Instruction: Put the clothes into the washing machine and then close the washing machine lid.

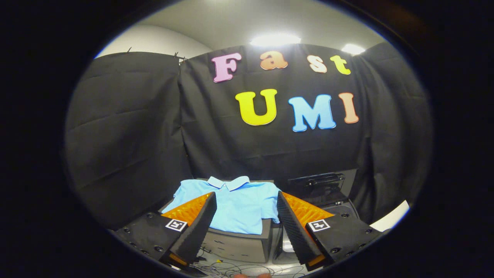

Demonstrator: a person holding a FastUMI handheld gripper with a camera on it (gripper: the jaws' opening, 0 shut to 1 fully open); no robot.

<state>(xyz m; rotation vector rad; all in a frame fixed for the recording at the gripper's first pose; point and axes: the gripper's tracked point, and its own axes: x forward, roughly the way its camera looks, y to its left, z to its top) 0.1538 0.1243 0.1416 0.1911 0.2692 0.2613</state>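
Observation:
A light blue polo shirt (239,204) lies spread flat, collar away from me, on top of a dark box-like stand (239,243). To its right stands a dark washing machine (328,193) with its lid (316,180) raised at the back. My gripper (246,199) hovers above and short of the shirt, open wide, with nothing between its fingers. The shirt shows in the gap between the two fingers.
Black cloth walls close off the booth behind and on both sides. Loose cables (239,268) trail on the floor below the stand. A white surface (391,220) peeks out at the far right beside the machine.

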